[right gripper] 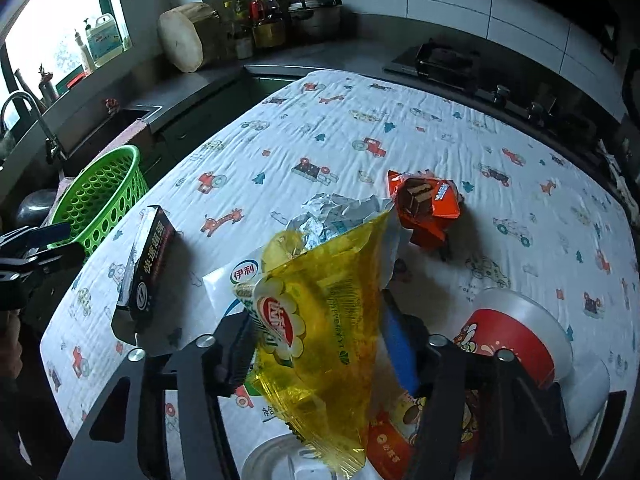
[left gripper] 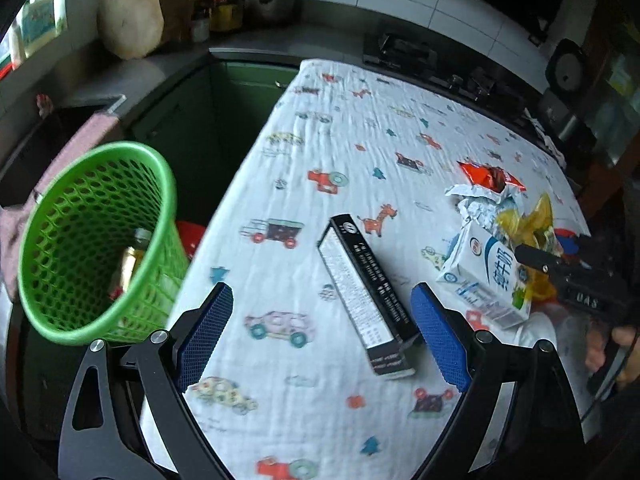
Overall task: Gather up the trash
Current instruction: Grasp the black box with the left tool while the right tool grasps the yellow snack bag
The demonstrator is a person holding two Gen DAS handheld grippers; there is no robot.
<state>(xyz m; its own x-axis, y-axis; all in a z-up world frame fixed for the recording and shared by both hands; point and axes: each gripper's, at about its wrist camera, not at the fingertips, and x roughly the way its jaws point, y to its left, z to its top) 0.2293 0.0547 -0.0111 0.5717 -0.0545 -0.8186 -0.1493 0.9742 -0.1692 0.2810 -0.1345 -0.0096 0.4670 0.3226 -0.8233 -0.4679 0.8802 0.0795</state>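
Note:
On the cartoon-print tablecloth (left gripper: 340, 140) a long black box (left gripper: 366, 296) lies between the blue pads of my left gripper (left gripper: 324, 336), which is open and clear of it. A green mesh basket (left gripper: 96, 240) with a bottle inside stands off the table's left edge. My right gripper (right gripper: 320, 354) is shut on a yellow plastic snack bag (right gripper: 320, 320) that sticks up between its fingers, over a white milk carton (right gripper: 228, 284). Crumpled silver foil (right gripper: 336, 212) and a red wrapper (right gripper: 428, 204) lie just beyond.
A red paper cup (right gripper: 516, 340) lies on its side by the right gripper. Behind the table run a grey counter with a round wooden block (right gripper: 182, 36), bottles, a pot and a gas stove (right gripper: 444, 60). The sink (right gripper: 104, 124) is at the left, behind the basket.

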